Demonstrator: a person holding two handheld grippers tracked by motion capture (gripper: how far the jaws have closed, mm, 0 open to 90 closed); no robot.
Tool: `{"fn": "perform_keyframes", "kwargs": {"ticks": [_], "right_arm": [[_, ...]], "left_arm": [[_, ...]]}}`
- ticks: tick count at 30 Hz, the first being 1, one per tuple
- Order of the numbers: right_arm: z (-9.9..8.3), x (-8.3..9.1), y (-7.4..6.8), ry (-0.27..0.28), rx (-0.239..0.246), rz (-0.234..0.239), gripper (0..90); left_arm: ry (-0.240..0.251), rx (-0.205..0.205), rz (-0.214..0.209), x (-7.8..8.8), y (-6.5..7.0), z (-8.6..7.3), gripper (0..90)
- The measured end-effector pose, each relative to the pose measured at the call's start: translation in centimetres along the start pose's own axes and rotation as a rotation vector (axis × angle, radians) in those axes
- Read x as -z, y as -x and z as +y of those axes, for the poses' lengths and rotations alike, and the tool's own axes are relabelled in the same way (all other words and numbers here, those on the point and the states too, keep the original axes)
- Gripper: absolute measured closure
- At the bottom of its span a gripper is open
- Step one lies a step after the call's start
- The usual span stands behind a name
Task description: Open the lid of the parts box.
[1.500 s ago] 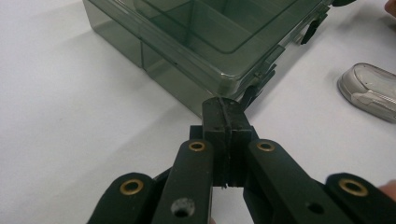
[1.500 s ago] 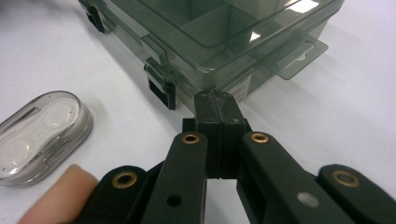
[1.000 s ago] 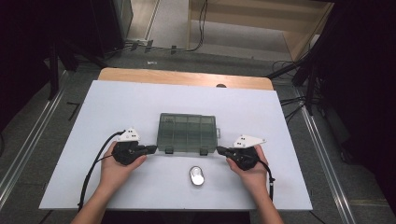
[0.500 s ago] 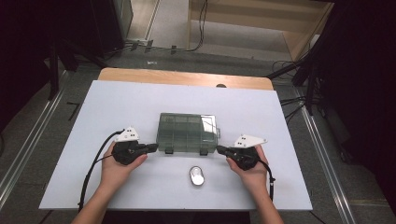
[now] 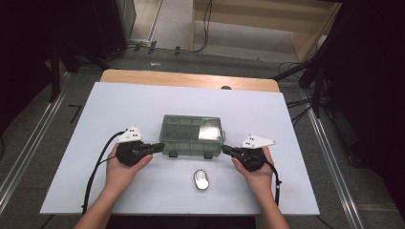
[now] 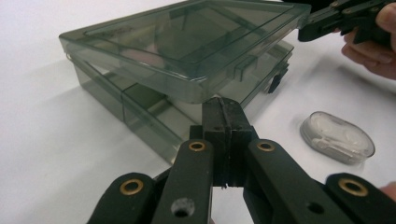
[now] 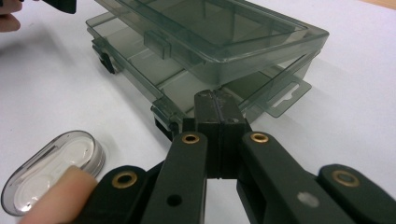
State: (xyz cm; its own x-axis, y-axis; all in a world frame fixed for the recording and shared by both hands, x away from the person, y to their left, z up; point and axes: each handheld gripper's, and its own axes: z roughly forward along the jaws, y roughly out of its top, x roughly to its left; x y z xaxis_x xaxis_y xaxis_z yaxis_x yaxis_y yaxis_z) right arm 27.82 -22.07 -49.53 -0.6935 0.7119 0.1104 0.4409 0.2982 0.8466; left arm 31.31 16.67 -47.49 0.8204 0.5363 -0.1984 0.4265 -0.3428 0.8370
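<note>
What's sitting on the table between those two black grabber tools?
The smoky clear compartment box, its lid slightly lifted, sits between the left gripper and right gripper in the high view; both shut tips reach its front corners.

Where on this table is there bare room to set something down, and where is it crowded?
Free: the white tabletop beyond the compartment box and both outer sides. Crowded: the near middle, where the left gripper, right gripper and small oval case flank the box.

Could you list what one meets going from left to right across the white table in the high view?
Left gripper → smoky clear compartment box → right gripper. The small oval case lies nearer, beneath the box's span, so it is left out.
</note>
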Motion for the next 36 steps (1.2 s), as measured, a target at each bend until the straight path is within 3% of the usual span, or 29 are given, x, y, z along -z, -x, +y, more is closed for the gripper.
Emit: {"fn": "perform_keyframes", "kwargs": {"ticks": [13,21,27,36], "right_arm": [[1.6,0.7,0.5,0.095,-0.054,-0.001,88.2],[2.8,0.5,0.6,0.129,-0.049,-0.005,88.2],[3.9,0.2,0.8,0.148,-0.041,-0.004,88.2],[5.7,-0.1,1.1,0.163,-0.015,-0.042,88.2]], "left_arm": [[0.074,0.008,0.009,-0.1,-0.4,1.7,89.7],[0.097,-0.002,0.016,-0.1,-0.9,3.1,89.7],[0.141,-0.023,0.05,-0.4,-1.0,3.9,89.7],[0.18,-0.016,0.068,-0.7,-1.8,5.0,89.7]]}}
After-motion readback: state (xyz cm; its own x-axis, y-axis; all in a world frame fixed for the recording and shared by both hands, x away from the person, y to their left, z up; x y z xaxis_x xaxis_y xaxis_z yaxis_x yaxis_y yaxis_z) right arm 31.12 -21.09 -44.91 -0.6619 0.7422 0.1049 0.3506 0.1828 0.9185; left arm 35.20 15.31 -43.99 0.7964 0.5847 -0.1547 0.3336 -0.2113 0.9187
